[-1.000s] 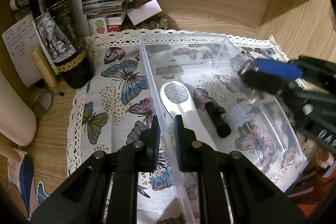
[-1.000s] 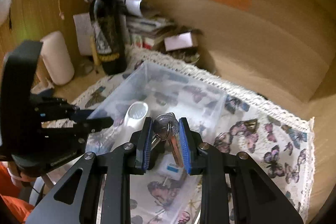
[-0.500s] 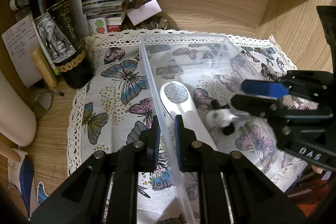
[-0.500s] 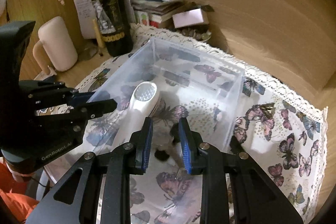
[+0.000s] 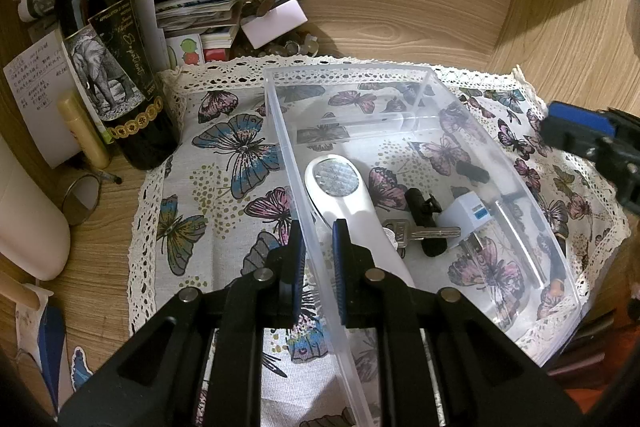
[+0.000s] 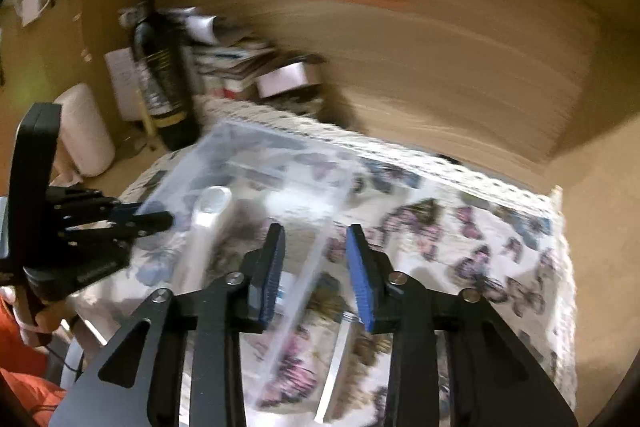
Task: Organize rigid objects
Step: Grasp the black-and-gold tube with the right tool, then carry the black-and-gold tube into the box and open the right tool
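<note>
A clear plastic bin [image 5: 416, 83] stands on a butterfly cloth [image 5: 224, 163]. In it lie a white hand-held device [image 5: 340, 187], a silver key [image 5: 424, 231], a black clip-like piece [image 5: 424, 223] and a white charger plug [image 5: 466, 213]. My left gripper [image 5: 318, 259] is shut on the bin's left wall [image 5: 296, 187]. My right gripper [image 6: 316, 263] is open and empty above the bin's right side; it also shows at the right edge of the left wrist view [image 5: 588, 143]. The right wrist view is blurred; the bin [image 6: 248, 179] and the left gripper [image 6: 152, 221] show in it.
A dark wine bottle [image 5: 108, 67] stands left of the cloth, with a stack of papers and booklets [image 5: 192, 15] behind. A yellowish tube [image 5: 82, 129], a small round mirror [image 5: 80, 193] and a cream mug [image 5: 24, 227] are at the left. Wooden walls close in the back and right.
My right gripper held the key over the bin, lowered into it, opened and let go. It has now pulled back up and to the right. The key lies in the bin.
</note>
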A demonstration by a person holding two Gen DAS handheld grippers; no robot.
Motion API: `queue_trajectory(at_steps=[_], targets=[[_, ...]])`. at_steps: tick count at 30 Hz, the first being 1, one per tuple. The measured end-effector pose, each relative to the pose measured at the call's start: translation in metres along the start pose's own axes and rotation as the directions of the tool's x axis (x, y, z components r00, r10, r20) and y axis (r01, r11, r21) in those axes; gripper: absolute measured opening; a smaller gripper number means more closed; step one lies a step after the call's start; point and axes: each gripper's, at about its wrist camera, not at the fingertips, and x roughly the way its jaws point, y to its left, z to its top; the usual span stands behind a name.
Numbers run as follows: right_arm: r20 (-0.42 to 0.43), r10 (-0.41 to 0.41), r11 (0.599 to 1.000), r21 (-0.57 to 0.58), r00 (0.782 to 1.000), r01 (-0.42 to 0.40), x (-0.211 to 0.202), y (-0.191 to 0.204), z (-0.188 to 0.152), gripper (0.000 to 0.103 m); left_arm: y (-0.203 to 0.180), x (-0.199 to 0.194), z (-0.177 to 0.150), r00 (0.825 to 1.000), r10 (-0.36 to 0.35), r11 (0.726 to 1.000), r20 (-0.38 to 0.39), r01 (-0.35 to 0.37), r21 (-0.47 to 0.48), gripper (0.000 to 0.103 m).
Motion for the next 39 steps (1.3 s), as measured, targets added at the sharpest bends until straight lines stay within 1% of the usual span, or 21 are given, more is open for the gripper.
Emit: queue_trajectory(at_steps=[4, 10, 11, 13, 15, 18, 20, 23, 24, 27, 29, 30, 31, 33, 37, 39], targets=[[-0.014, -0.063, 0.996, 0.055, 0.998, 0.064, -0.01, -0.022, -0.013, 0.032, 0.001, 0.0, 0.0, 1.0, 0.0, 1.0, 0.001, 0.0, 0.0, 0.013], [-0.084, -0.133, 0.985, 0.095, 0.988, 0.141, -0.011, -0.042, -0.039, 0.032, 0.001, 0.0, 0.0, 1.0, -0.001, 1.0, 0.001, 0.001, 0.002, 0.013], [-0.096, -0.137, 0.984, 0.102, 0.986, 0.147, -0.011, -0.044, -0.045, 0.032, 0.001, 0.0, 0.0, 1.0, -0.001, 1.0, 0.001, 0.001, 0.003, 0.013], [-0.129, -0.143, 0.979, 0.125, 0.981, 0.159, -0.008, -0.048, -0.058, 0.038, 0.001, 0.0, 0.0, 1.0, -0.001, 1.0, 0.0, 0.001, 0.003, 0.013], [-0.163, -0.153, 0.973, 0.15, 0.975, 0.178, -0.005, -0.052, -0.073, 0.042, 0.002, 0.0, 0.0, 1.0, -0.003, 1.0, -0.001, 0.003, 0.005, 0.013], [-0.224, -0.201, 0.961, 0.145, 0.954, 0.237, 0.002, -0.054, -0.093, 0.043, 0.003, 0.0, 0.001, 1.0, -0.004, 1.0, -0.001, 0.004, 0.011, 0.013], [-0.263, -0.201, 0.957, 0.151, 0.943, 0.247, 0.006, -0.055, -0.104, 0.043, 0.002, -0.001, 0.001, 1.0, -0.002, 1.0, 0.0, 0.002, 0.015, 0.013], [-0.319, -0.151, 0.959, 0.182, 0.935, 0.217, 0.015, -0.057, -0.119, 0.043, 0.002, -0.001, 0.0, 1.0, -0.003, 1.0, 0.001, 0.003, 0.014, 0.013], [-0.327, -0.148, 0.959, 0.182, 0.933, 0.216, 0.016, -0.057, -0.121, 0.043, 0.002, -0.001, 0.0, 1.0, -0.003, 1.0, 0.0, 0.003, 0.013, 0.013], [-0.325, -0.129, 0.961, 0.192, 0.937, 0.199, 0.015, -0.059, -0.125, 0.043, 0.001, -0.001, 0.0, 1.0, -0.004, 1.0, 0.001, 0.004, 0.015, 0.013], [-0.315, -0.115, 0.959, 0.213, 0.942, 0.188, 0.013, -0.062, -0.126, 0.04, 0.0, -0.002, -0.001, 1.0, -0.005, 1.0, 0.003, 0.005, 0.018, 0.013], [-0.311, -0.114, 0.958, 0.216, 0.944, 0.187, 0.013, -0.063, -0.126, 0.035, 0.0, -0.002, -0.001, 1.0, -0.005, 1.0, 0.003, 0.005, 0.017, 0.013], [-0.306, -0.116, 0.958, 0.218, 0.945, 0.188, 0.013, -0.061, -0.126, 0.028, 0.0, -0.001, -0.001, 1.0, -0.004, 1.0, 0.003, 0.004, 0.017, 0.013], [-0.295, -0.113, 0.959, 0.217, 0.949, 0.181, 0.014, -0.061, -0.125, 0.022, 0.0, -0.002, -0.001, 1.0, -0.004, 1.0, 0.003, 0.004, 0.016, 0.013], [-0.272, -0.137, 0.96, 0.201, 0.953, 0.196, 0.021, -0.056, -0.119, 0.021, 0.0, -0.002, -0.001, 1.0, -0.004, 1.0, 0.004, 0.004, 0.017, 0.013], [-0.262, -0.134, 0.962, 0.198, 0.956, 0.189, 0.025, -0.057, -0.115, 0.021, 0.0, -0.002, -0.001, 1.0, -0.004, 1.0, 0.003, 0.004, 0.017, 0.013]])
